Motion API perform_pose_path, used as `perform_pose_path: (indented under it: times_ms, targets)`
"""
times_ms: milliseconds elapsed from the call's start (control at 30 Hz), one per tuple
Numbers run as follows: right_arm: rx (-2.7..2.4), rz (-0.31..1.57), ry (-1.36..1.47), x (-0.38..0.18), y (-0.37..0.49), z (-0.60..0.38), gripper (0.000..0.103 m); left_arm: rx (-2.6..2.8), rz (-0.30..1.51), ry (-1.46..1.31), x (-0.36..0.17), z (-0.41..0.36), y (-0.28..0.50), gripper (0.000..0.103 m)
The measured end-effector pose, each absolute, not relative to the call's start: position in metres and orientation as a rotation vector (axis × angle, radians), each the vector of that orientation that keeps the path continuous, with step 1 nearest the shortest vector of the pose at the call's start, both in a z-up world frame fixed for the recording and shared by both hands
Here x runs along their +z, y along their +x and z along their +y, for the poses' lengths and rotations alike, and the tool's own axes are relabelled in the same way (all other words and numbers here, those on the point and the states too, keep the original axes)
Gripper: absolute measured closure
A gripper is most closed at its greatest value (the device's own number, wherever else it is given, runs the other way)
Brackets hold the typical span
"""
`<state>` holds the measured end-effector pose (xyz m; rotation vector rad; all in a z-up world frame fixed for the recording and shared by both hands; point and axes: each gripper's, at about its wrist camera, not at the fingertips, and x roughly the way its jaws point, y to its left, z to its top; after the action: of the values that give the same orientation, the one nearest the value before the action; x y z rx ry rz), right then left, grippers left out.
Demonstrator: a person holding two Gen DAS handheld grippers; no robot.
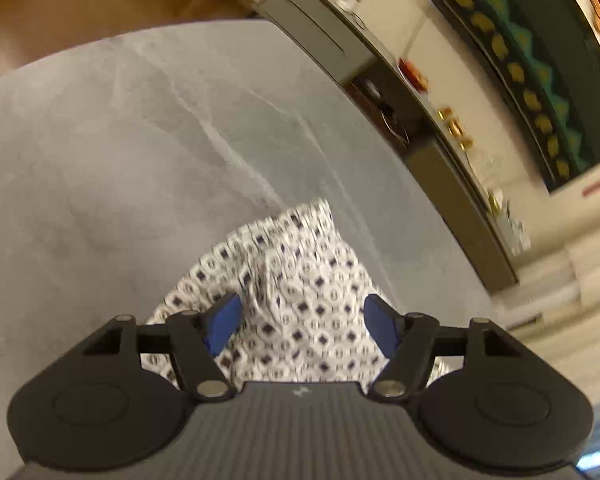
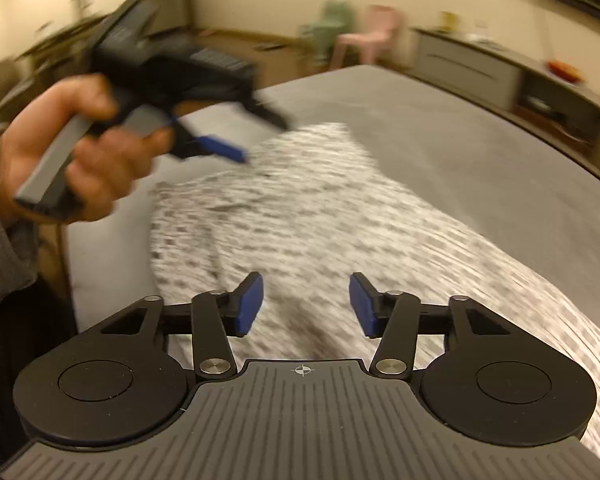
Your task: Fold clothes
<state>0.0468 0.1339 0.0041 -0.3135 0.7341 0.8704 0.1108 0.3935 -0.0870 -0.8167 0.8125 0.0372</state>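
The patterned garment [image 2: 300,216] lies rumpled on the grey bed [image 2: 460,140]. Left gripper [image 1: 302,326] and right gripper [image 2: 306,304] hover above it, jaws spread, grasping nothing (right view blurred). Step: approach. Next: pinch an edge for folding.

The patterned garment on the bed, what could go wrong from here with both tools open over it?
1. The patterned garment lies bunched on the grey bed; a pinch might catch several layers.
2. The left tool and right tool are both open, gripping nothing.
3. The left hand is motion-blurred; fast moves may miss the edge.
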Motion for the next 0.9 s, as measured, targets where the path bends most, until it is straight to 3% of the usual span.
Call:
perform_pose_path:
  times_ms: [233,300,333,400,533,600,700,800,900]
  targets:
    - [0.634,0.822,-0.108,-0.003,0.047,0.022,0.052,0.046,0.878,-0.538,-0.091,0.357,0.109,0.028]
    - [0.622,0.833,-0.045,-0.007,0.041,0.006,0.052,0.075,0.883,-0.4,-0.088,0.343,0.105,0.03]
    - [0.632,0.834,-0.037,-0.01,0.037,0.005,0.052,0.115,0.873,-0.329,-0.085,0.338,0.102,0.037]
    - [0.651,0.835,-0.028,-0.015,0.029,0.003,0.052,0.268,0.82,-0.241,-0.077,0.339,0.083,0.036]
    - [0.668,0.823,-0.07,-0.025,0.02,0.003,0.051,0.396,0.713,-0.42,-0.062,0.374,0.039,0.035]
    - [0.656,0.83,-0.071,-0.03,0.018,-0.002,0.051,0.308,0.675,-0.565,-0.057,0.387,0.028,0.028]
    - [0.661,0.83,-0.056,-0.034,0.014,-0.005,0.051,0.187,0.739,-0.732,-0.071,0.39,0.035,0.026]
    - [0.657,0.799,-0.095,-0.034,0.005,-0.01,0.049,0.139,0.782,-0.723,-0.071,0.377,0.045,0.026]
    - [0.648,0.781,-0.111,-0.036,0.001,-0.017,0.048,0.153,0.832,-0.511,-0.066,0.348,0.057,0.024]
